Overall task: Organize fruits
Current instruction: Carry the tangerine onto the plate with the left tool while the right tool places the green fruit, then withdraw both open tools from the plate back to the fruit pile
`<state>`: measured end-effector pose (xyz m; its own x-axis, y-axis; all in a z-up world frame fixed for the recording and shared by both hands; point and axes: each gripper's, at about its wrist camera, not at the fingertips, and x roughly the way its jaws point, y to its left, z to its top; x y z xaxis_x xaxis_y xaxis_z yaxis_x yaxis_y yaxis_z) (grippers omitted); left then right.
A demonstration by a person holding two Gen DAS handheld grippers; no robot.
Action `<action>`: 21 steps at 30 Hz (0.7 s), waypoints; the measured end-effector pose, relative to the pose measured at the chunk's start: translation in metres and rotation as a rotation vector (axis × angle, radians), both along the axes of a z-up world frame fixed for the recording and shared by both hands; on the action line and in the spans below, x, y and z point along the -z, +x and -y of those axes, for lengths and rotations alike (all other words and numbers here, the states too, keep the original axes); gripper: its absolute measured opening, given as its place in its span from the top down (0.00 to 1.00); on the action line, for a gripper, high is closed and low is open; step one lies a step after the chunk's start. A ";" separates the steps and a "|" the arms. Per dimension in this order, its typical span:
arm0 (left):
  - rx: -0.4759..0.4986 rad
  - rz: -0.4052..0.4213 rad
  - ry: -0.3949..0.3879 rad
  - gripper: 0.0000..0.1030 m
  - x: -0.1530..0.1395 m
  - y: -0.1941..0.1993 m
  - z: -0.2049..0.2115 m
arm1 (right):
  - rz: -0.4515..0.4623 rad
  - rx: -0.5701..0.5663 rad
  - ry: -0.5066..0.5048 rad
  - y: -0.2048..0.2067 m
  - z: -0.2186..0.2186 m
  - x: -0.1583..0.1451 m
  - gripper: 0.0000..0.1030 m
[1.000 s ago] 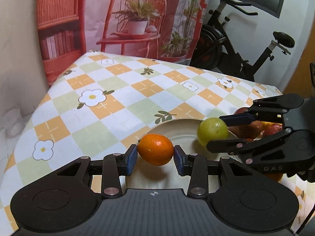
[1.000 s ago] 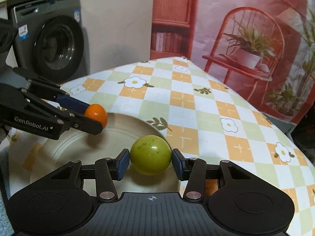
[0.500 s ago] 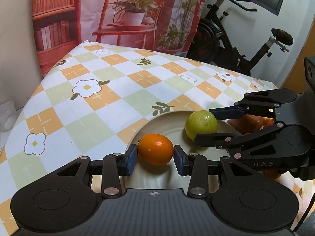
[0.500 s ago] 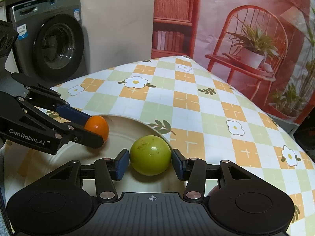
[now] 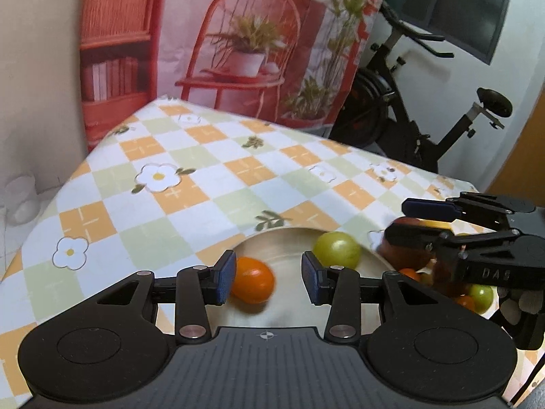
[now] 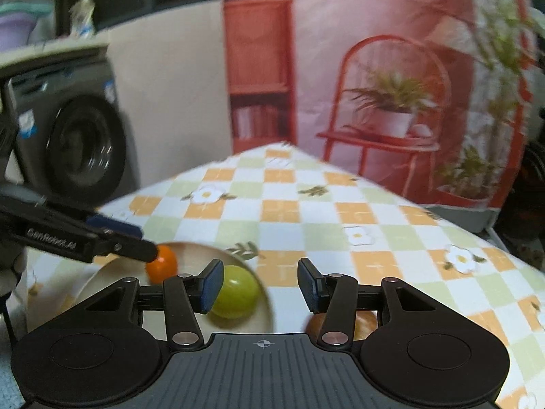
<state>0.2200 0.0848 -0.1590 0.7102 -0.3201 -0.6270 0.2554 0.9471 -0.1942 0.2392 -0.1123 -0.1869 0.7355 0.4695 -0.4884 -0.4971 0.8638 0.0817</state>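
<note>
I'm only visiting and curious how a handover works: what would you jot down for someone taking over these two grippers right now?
Left gripper: jaws opening; the orange sits between them, not clamped, lying on the plate.
Right gripper: open, holding nothing; the green fruit lies by its left pad, also on the plate.
Done: those two fruits are on the plate.
Left: a pile of other fruits waits just right of the plate, as the left wrist view shows it; probably sort those next.
</note>
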 end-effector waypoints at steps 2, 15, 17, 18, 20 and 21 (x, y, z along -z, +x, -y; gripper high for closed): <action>0.012 0.019 0.006 0.57 -0.004 -0.007 0.011 | 0.016 0.036 0.031 -0.008 0.017 -0.001 0.57; 0.100 0.056 -0.015 0.57 0.002 -0.044 0.092 | 0.099 0.224 0.118 -0.083 0.109 0.022 0.57; 0.126 0.050 -0.010 0.57 0.006 -0.047 0.103 | 0.106 0.243 0.118 -0.094 0.119 0.029 0.57; 0.139 0.048 -0.004 0.57 0.008 -0.049 0.108 | 0.106 0.249 0.120 -0.098 0.123 0.033 0.57; 0.164 0.048 0.014 0.57 0.011 -0.053 0.119 | 0.103 0.261 0.129 -0.108 0.131 0.039 0.57; 0.171 0.044 0.014 0.57 0.013 -0.054 0.122 | 0.102 0.264 0.127 -0.112 0.133 0.042 0.57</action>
